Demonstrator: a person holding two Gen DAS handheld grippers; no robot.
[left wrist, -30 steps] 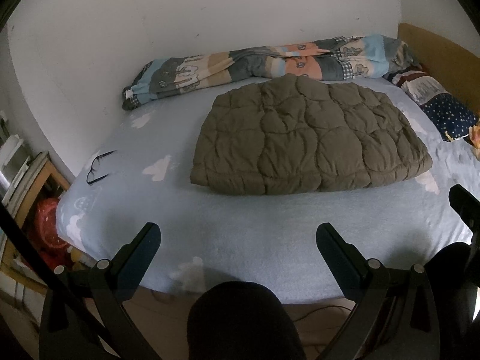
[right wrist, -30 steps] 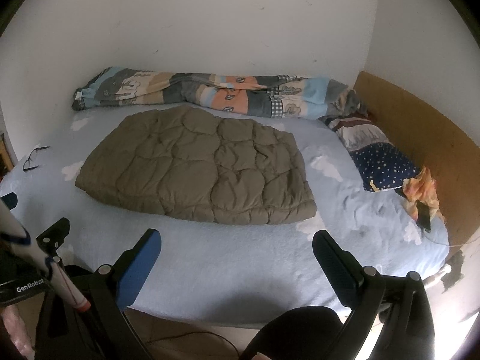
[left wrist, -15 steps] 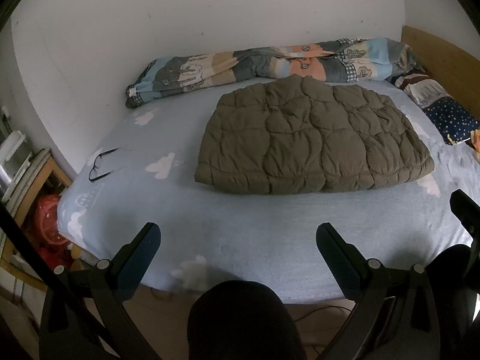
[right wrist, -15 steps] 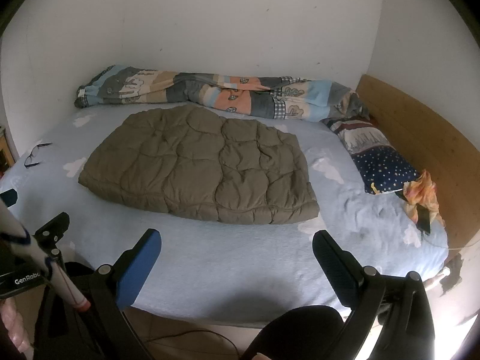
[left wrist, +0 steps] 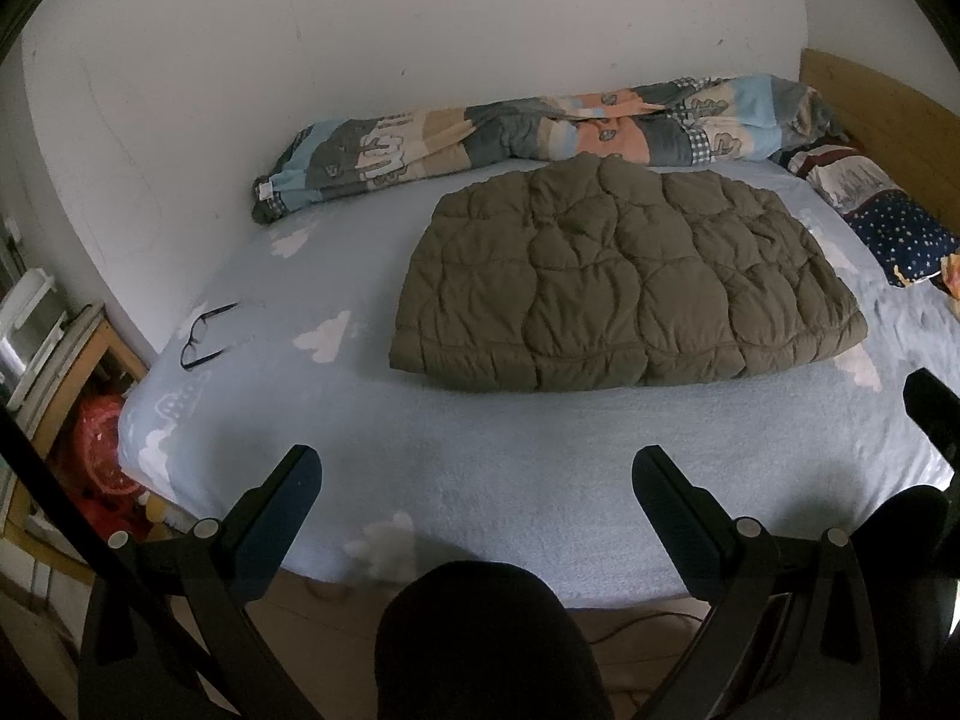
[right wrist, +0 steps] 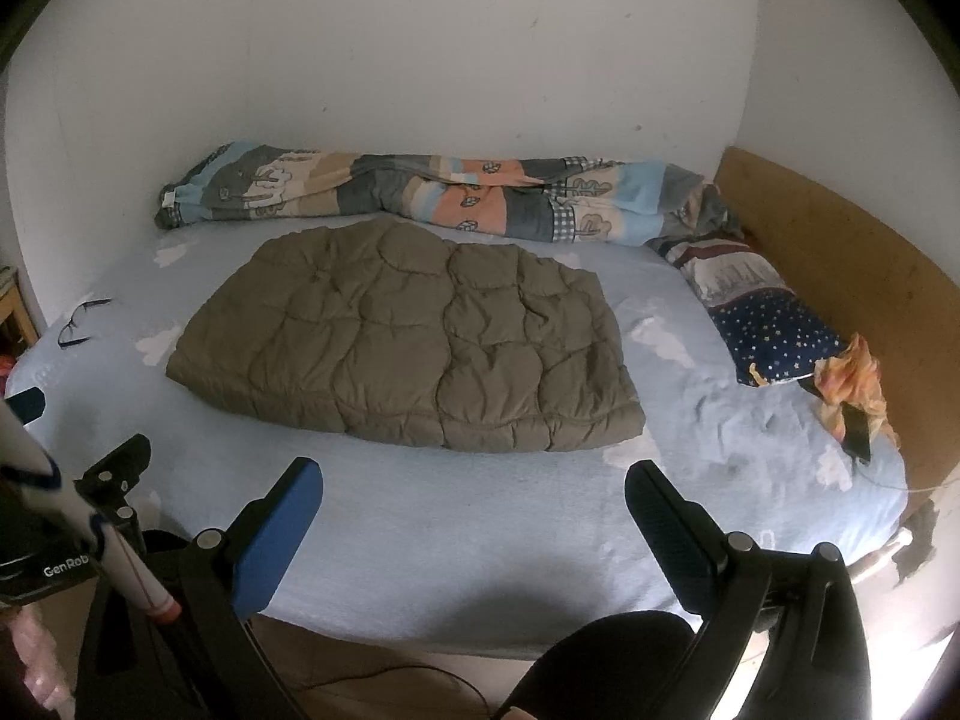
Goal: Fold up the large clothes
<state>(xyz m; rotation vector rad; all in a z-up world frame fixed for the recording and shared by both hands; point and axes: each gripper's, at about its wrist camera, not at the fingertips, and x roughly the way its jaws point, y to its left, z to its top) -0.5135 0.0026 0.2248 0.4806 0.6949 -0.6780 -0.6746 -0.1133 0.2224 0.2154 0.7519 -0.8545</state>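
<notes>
An olive-brown quilted coat [left wrist: 624, 282] lies folded into a flat rectangle in the middle of the light blue bed [left wrist: 480, 450]; it also shows in the right wrist view [right wrist: 414, 342]. My left gripper [left wrist: 477, 474] is open and empty, held over the bed's near edge, well short of the coat. My right gripper [right wrist: 474, 486] is open and empty too, over the near edge and apart from the coat. The left gripper's body shows at the right wrist view's left edge [right wrist: 114, 480].
A rolled patterned duvet [left wrist: 540, 132] lies along the white wall. Pillows [right wrist: 762, 312] and an orange cloth [right wrist: 852, 384] sit by the wooden headboard [right wrist: 840, 276] on the right. Glasses [left wrist: 204, 333] lie at the bed's left end. Shelves [left wrist: 42, 360] stand left of the bed.
Both grippers have pulled back and up from the bed, so the coat looks smaller and farther away. The coat has not moved. Both grippers stay open.
</notes>
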